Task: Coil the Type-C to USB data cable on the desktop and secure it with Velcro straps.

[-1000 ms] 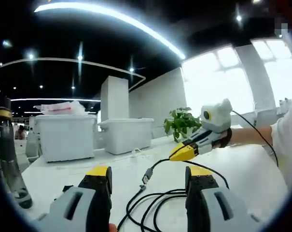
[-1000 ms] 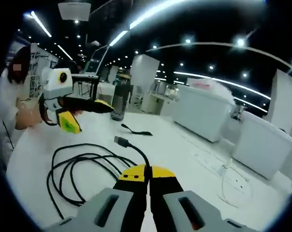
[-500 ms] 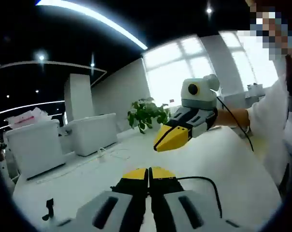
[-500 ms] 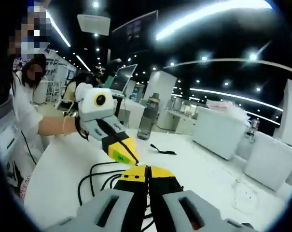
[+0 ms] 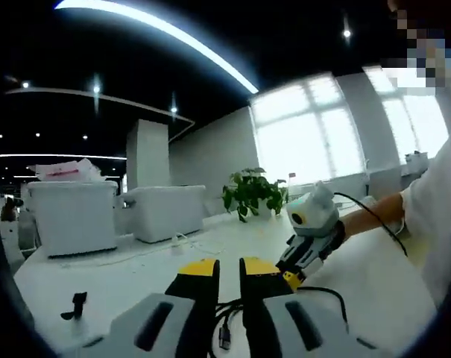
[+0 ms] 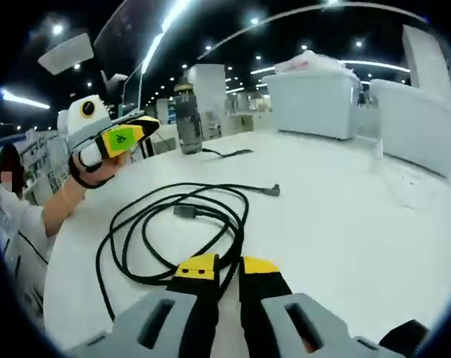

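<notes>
My right gripper (image 6: 220, 263) has let go of the cable (image 6: 182, 224), and both sets of jaws now stand slightly parted, holding nothing. The cable lies in loose loops on the table (image 6: 344, 216), just ahead of my right jaws. My left gripper (image 5: 224, 267) hovers above it, and the strap (image 6: 226, 153) rests farther off by the bottle (image 6: 187, 118).

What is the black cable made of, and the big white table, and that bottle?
The cable looks like matte black rubbery plastic: it bends in soft loops. The table looks like smooth white laminate, with a faint sheen. The bottle seems to be see-through grey plastic or glass; it is too small to tell.
</notes>
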Action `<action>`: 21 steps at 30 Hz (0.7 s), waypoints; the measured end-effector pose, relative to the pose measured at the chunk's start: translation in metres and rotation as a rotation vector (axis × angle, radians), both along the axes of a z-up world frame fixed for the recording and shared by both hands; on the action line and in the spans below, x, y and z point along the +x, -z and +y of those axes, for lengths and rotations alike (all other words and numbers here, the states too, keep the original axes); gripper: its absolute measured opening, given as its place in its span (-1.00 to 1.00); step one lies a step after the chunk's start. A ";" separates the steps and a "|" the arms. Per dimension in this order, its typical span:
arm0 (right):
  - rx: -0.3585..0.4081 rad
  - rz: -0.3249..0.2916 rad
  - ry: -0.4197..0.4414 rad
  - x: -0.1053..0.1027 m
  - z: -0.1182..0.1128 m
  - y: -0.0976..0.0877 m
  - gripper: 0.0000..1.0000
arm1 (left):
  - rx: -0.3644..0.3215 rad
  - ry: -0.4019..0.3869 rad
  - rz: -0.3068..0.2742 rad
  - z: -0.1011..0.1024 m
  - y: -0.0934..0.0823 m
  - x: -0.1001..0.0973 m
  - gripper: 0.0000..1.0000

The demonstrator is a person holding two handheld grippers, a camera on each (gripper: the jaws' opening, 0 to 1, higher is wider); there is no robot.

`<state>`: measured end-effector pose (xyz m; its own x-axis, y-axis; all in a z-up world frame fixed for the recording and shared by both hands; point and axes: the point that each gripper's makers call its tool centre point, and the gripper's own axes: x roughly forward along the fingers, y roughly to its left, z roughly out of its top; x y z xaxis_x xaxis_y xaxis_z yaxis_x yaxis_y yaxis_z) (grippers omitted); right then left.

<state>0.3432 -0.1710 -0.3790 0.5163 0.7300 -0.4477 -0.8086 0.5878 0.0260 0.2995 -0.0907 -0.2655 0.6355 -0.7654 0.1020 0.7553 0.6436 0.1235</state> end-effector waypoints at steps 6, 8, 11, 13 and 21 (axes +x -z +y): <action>0.034 -0.260 -0.085 -0.008 0.010 -0.062 -0.96 | 0.122 0.040 -0.005 -0.005 0.010 -0.011 -0.42; 0.072 -0.327 -0.155 -0.023 0.018 -0.087 -0.96 | 0.150 0.046 -0.003 -0.009 0.013 -0.014 -0.38; 0.064 -0.410 -0.269 -0.050 0.032 -0.117 -0.96 | 0.168 0.052 -0.010 -0.017 0.012 -0.019 -0.36; 0.054 -0.448 -0.306 -0.061 0.040 -0.128 -0.95 | 0.176 0.056 -0.048 -0.021 0.005 -0.024 -0.58; 0.199 -0.370 -0.170 -0.054 0.029 -0.133 -0.71 | -0.049 -0.051 -0.060 0.022 -0.042 -0.025 -0.92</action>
